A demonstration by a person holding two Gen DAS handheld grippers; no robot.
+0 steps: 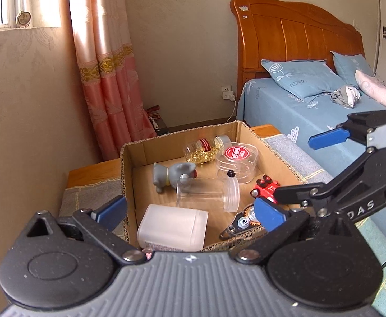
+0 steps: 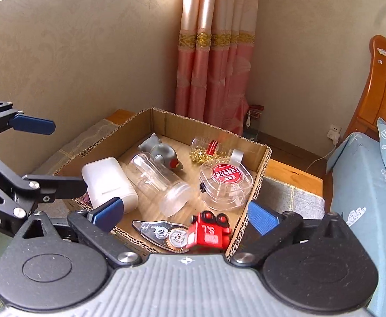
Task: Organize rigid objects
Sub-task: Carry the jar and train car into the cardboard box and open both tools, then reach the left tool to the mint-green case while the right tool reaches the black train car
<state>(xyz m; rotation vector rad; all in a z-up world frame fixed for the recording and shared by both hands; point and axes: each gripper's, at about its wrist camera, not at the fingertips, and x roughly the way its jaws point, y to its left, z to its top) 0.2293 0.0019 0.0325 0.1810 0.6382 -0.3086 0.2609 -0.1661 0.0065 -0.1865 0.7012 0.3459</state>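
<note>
Both claws are seen spread wide over the cardboard box (image 2: 261,155), with nothing gripped: the left claw (image 1: 190,211) hangs at the box's near edge, the right claw (image 2: 187,215) above its near right corner. No earlier view is given, so only this stance can be reported.

Inside the box, the red toy car (image 2: 208,233) lies tipped in the near right corner, touching the correction tape dispenser (image 2: 161,233) along the near wall. Both are judged light and stiff; the car's boxy sides would offer flat purchase.

The frosted white container (image 2: 108,182) sits by the near left corner; it looks smooth and slippery, best taken across its narrower faces. The clear jar (image 2: 158,182) lies on its side mid-box and may roll; its ridged neck is the surer hold. The round clear case with the red label (image 2: 226,182), the capsule bottle (image 2: 208,149) and the grey toy figure (image 2: 158,149) rest toward the far wall.
</note>
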